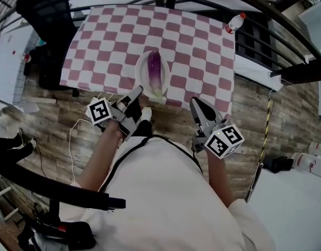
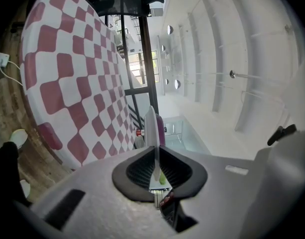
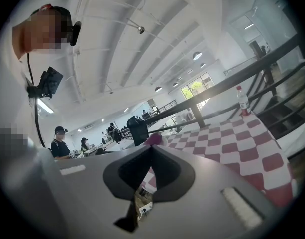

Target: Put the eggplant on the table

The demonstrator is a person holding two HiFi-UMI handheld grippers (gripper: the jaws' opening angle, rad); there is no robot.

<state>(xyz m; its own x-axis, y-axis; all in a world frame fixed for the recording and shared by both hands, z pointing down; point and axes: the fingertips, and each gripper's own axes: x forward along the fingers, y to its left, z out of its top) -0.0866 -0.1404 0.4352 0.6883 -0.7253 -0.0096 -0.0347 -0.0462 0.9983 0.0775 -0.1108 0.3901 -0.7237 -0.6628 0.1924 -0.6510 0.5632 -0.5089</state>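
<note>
**Eggplant's riding a plate, pinched by the rim**

Left claw [image 1: 135, 95] is clamped on the rim of the plate [image 1: 143, 72]. The eggplant [image 1: 155, 69] lies on it, over the near edge of the tabletop [image 1: 113, 35], about midway along. It looks held just above the cloth, not set down. I'd keep it dead level so nothing rolls, then lower it flat, further in. Right claw [image 1: 197, 106] is closed and empty. Bottle [image 1: 234, 23] at the far right corner and chair [image 1: 45, 14] off the far left aren't in the way.

One eggplant [image 1: 155, 68], one plate [image 1: 141, 70] and one table [image 1: 102, 41] sit at upper centre; one bottle [image 1: 234, 23] stands at upper right, one black chair [image 1: 45, 14] at upper left.
</note>
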